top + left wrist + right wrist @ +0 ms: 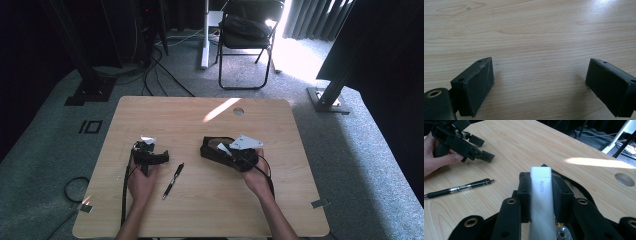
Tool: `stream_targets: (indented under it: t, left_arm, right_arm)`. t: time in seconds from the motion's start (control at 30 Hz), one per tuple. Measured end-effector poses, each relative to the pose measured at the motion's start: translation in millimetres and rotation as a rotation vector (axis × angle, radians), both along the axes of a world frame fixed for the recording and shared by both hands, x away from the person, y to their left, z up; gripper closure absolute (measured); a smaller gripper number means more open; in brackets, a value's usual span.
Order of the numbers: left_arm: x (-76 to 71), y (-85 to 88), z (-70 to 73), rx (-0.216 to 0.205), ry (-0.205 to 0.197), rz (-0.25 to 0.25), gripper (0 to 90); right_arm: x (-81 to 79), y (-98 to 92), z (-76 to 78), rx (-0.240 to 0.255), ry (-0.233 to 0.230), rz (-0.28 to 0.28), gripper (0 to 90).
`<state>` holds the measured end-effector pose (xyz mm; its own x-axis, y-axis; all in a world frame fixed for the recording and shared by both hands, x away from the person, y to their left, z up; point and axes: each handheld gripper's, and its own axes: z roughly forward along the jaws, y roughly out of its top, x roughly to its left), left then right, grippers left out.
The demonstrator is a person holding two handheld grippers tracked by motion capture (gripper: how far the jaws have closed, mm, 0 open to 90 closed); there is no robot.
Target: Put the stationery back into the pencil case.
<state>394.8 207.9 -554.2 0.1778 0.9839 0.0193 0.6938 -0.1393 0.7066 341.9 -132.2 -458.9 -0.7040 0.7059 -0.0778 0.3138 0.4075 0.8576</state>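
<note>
Gripping the white glue stick (541,195) with right claw (541,196) clenched, just over the black case (212,150); left claw (539,85) released beside pen (173,181). Better lower gently, straight in.

Around the pen (173,181), bare tabletop (200,112) lies beyond and toward the person; the left tool (150,156) flanks it closely, the black case (216,149) farther right.

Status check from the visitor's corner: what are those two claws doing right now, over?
Right gripper shut on white glue stick, above a black case. Left gripper open, empty, resting on table. Pen lies between hands, nothing blocking.
</note>
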Motion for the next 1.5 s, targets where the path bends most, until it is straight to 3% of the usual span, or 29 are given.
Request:
stream_targets:
  t: [1.5]
  left_arm:
    - [0.0,0.0,0.0,0.000,0.000,0.000,8.4]
  right_arm:
    - [30.1,-29.3,0.1,0.002,0.022,-0.052,71.4]
